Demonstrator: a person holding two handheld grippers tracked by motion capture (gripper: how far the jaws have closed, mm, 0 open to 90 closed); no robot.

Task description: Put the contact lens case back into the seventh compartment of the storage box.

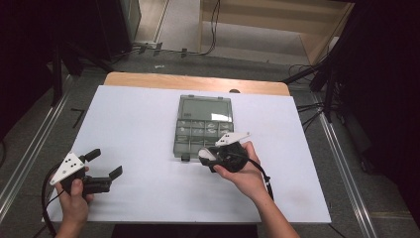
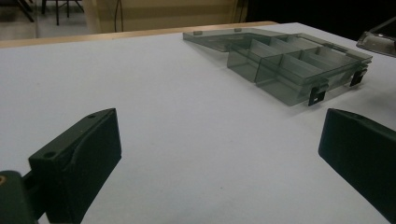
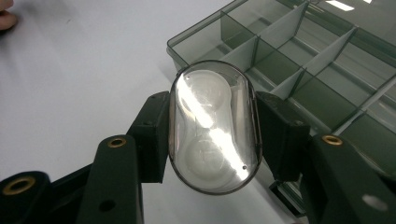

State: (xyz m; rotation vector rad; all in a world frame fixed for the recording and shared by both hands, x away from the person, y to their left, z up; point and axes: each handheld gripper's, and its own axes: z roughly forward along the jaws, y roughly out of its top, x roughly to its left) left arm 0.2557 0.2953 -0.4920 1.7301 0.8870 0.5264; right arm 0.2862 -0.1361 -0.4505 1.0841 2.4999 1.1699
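Note:
A smoky clear compartment box (image 1: 204, 126) lies open in the middle of the white table, its lid folded back to the far side. My right gripper (image 1: 208, 154) hovers at the box's near right corner, shut on a small oval clear case (image 3: 214, 126) with two white round wells inside. In the right gripper view both black fingers (image 3: 152, 135) press the case's sides, with the box's compartments (image 3: 299, 70) just beyond. My left gripper (image 1: 105, 163) rests at the table's near left, open with nothing between its jaws; the box (image 2: 285, 65) lies far ahead of it.
The white sheet (image 1: 138, 134) covers a wooden tabletop (image 1: 148, 79). Dark stands and cables (image 1: 322, 79) crowd the floor at the right, and metal rails (image 1: 29, 144) run along both sides. The box's latches (image 2: 317, 97) stick out at its near edge.

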